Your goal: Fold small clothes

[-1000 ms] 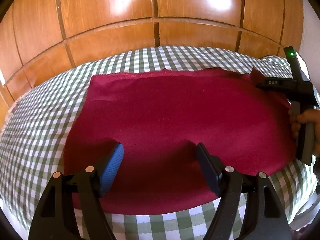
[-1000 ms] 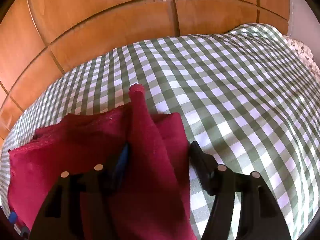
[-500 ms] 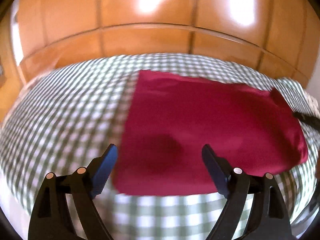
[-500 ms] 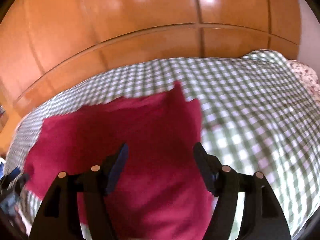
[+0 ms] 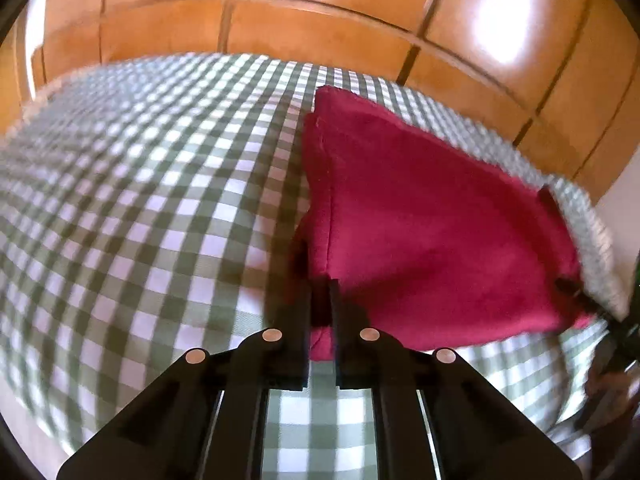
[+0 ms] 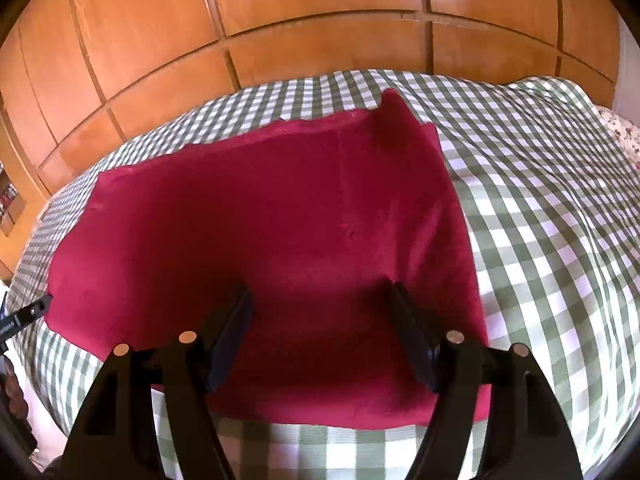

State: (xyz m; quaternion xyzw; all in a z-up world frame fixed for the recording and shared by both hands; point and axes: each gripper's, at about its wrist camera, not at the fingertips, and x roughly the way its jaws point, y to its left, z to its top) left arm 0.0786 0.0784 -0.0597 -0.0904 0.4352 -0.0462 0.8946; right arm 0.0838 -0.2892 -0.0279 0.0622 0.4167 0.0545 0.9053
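Note:
A dark red cloth (image 5: pixel 420 220) lies spread flat on the bed. My left gripper (image 5: pixel 320 284) is at its near left corner; the jaws are closing, nearly together, and the corner is pinched between them. In the right wrist view the same cloth (image 6: pixel 280 208) fills the middle, with one far right corner flap turned up. My right gripper (image 6: pixel 320 292) hovers open over the cloth's near right part, with nothing between its pads. The left gripper's tip (image 6: pixel 28 316) shows at the cloth's left edge.
A green-and-white checked cover (image 5: pixel 160 200) spreads over the bed, with bare cover left of the cloth and to its right (image 6: pixel 540 220). A wooden panelled wall (image 6: pixel 320 8) stands behind. Floral fabric (image 6: pixel 624 136) peeks in at the far right.
My left gripper slid left from the cloth's middle to its near left corner and closed on it. My right gripper shifted left from the right edge to above the cloth and stayed open.

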